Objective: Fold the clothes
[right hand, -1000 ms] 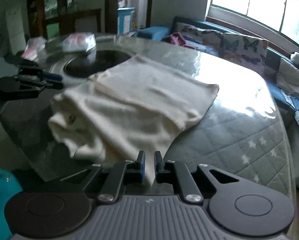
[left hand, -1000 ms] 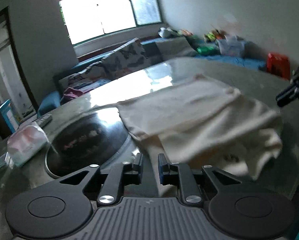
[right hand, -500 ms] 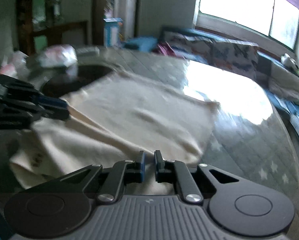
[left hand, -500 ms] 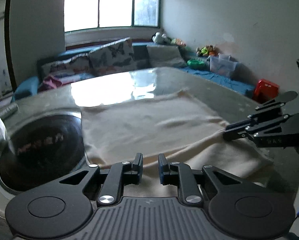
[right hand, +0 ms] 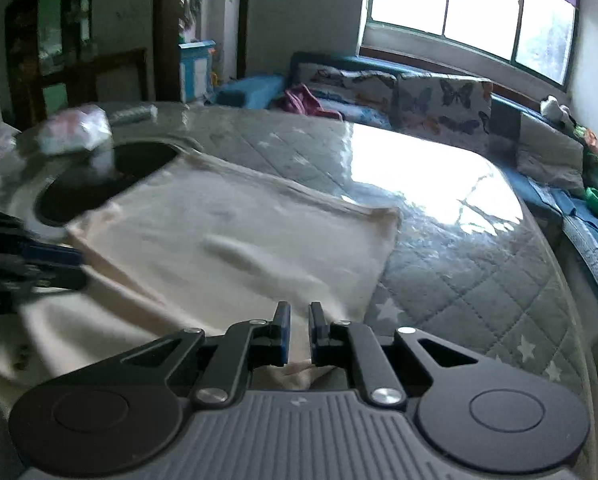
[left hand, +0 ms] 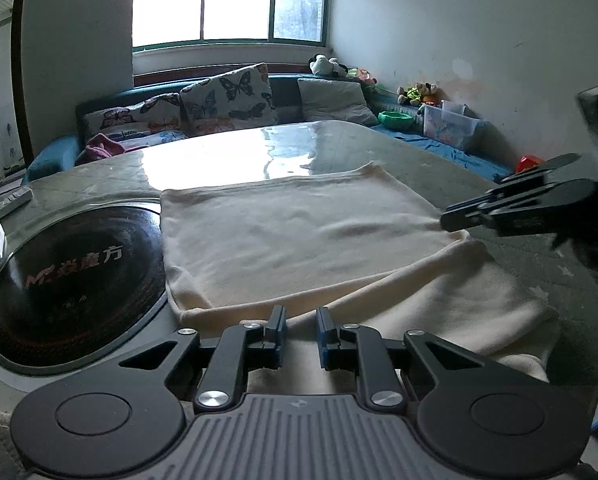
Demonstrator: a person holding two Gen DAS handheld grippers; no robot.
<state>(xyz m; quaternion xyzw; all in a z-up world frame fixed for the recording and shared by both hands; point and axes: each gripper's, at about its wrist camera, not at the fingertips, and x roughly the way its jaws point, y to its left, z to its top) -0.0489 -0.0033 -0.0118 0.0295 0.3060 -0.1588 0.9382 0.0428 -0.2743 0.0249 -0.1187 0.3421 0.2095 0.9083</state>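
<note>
A cream garment [left hand: 299, 236] lies partly folded on the quilted table, also in the right wrist view [right hand: 235, 248]. My left gripper [left hand: 301, 320] sits low at its near edge, jaws a narrow gap apart with cloth between and under them. My right gripper [right hand: 299, 314] is at the garment's right edge, jaws likewise a narrow gap apart over cloth. In the left wrist view the right gripper [left hand: 449, 220] touches the upper layer's right corner. In the right wrist view the left gripper [right hand: 75, 268] is blurred at the left edge of the garment.
A round black inset [left hand: 71, 280] lies in the table left of the garment. A plastic-wrapped packet [right hand: 75, 130] and a remote [left hand: 11, 202] sit beyond it. A sofa with butterfly cushions [left hand: 227, 100] runs behind the table [right hand: 459, 280].
The bunched near part of the garment has been drawn out flat. Both grippers have dropped low to the near corners of the upper layer, one at each side.
</note>
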